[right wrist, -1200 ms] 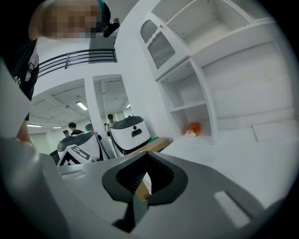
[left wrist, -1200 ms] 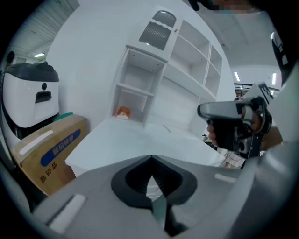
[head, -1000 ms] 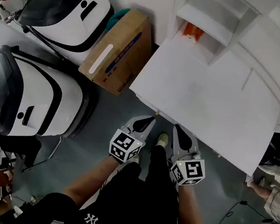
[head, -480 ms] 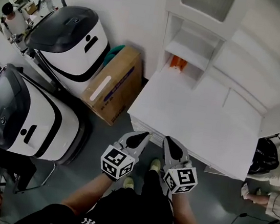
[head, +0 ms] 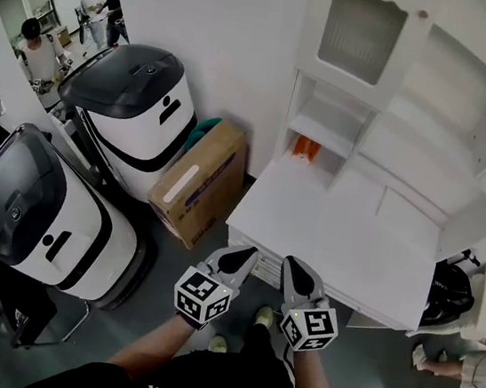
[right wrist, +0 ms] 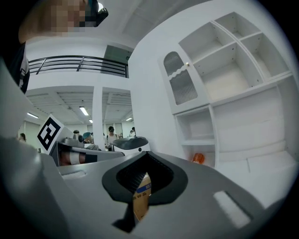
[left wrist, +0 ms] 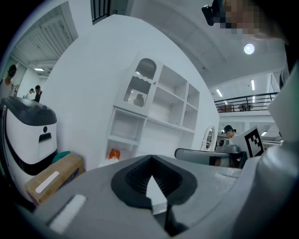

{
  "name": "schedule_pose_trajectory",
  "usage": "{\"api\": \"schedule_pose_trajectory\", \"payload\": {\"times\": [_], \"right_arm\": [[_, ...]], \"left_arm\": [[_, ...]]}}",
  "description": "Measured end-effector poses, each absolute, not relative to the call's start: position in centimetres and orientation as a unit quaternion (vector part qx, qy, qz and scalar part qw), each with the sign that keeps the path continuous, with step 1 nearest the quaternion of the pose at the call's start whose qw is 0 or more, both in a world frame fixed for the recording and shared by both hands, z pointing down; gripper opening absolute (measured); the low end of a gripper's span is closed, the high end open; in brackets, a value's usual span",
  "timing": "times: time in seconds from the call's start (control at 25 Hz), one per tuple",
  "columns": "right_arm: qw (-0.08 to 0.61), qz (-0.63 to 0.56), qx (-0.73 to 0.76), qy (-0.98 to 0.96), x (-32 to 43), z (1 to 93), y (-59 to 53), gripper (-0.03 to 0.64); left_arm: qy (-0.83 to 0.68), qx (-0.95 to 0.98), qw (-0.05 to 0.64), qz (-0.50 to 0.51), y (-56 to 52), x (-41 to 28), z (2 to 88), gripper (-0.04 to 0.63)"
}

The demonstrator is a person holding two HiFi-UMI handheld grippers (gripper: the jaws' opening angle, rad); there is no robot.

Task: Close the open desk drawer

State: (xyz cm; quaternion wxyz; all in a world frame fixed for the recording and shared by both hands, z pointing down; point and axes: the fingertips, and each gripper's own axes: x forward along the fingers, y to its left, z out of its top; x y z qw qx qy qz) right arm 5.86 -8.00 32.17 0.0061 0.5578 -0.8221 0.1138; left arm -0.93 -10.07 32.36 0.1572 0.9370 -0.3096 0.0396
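- Drawer: white front, seen only as a pale strip under the near edge of the desk, between my two claws. I cannot tell how far it stands out. I judge it light, stiff and running on slides. A flat push on the middle of the front should serve, kept square so it neither racks nor slams.
- Left claw: jaws pressed together with nothing between them, tip aimed at the desk's edge, near the drawer. I cannot tell whether it touches.
- Right claw: jaws likewise pressed together and empty, just beside the left, same aim.
- Desk: white, smooth top.
- Hutch: white shelves and cubbies along the desk's back, with one door that has a ribbed pane.
- Orange object: small, in the lowest left cubby; kind not made out.
- Cardboard box: on the floor at the desk's left side.
- White-and-black machines: two, left of the box, well apart from my claws.
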Motion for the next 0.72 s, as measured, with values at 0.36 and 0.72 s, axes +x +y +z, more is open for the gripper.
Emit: {"api": "schedule_pose_trajectory", "payload": {"times": [0.36,0.72], "right_arm": [[0.003,0.105,0.557,-0.824,3.6,31.3,-7.0,0.02],[0.002,0.099,0.555,-0.826,2.3,30.8,-6.3,0.02]], "left_arm": [[-0.312,0.939,0.141,0.028,-8.8,-2.6,30.7,0.0],[-0.316,0.939,0.138,0.017,-8.2,-3.8,30.0,0.0]]}}
